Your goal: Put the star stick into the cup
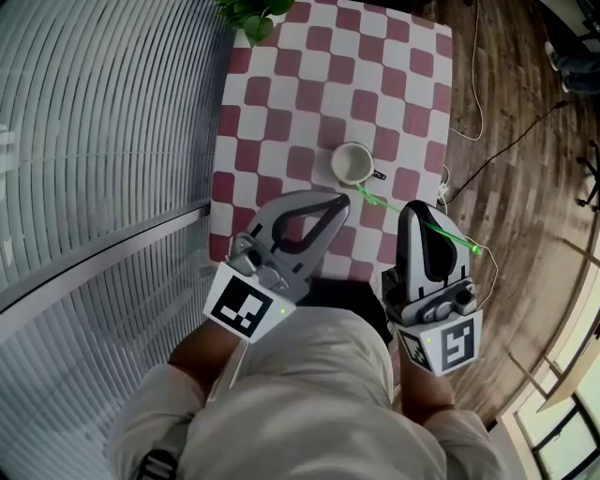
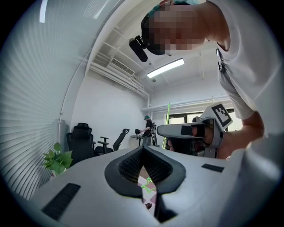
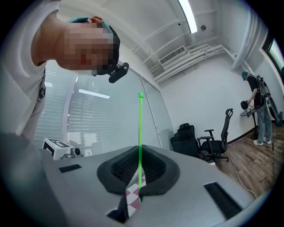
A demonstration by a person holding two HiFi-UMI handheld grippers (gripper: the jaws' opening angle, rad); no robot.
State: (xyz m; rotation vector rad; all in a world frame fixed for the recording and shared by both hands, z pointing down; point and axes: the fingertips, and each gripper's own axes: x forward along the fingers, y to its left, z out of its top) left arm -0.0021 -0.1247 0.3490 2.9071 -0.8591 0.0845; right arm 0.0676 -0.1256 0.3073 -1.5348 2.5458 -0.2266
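Note:
A white cup (image 1: 352,164) with a dark handle stands on the red-and-white checked table (image 1: 281,112). My right gripper (image 1: 413,208) is shut on the thin green star stick (image 1: 441,231). The stick slants from behind the jaws toward the cup, and its star end (image 1: 362,191) hangs just short of the rim. In the right gripper view the stick (image 3: 140,128) rises straight up out of the closed jaws (image 3: 140,150). My left gripper (image 1: 340,202) sits beside the star with its tips together and nothing held. Through its jaws (image 2: 143,150) the star (image 2: 149,186) shows.
A potted plant (image 1: 253,14) stands at the table's far left corner. A blinds-covered glass wall (image 1: 94,141) runs along the left. Cables (image 1: 478,94) lie on the wooden floor to the right. Office chairs (image 3: 213,142) and a standing person (image 3: 259,111) are farther off.

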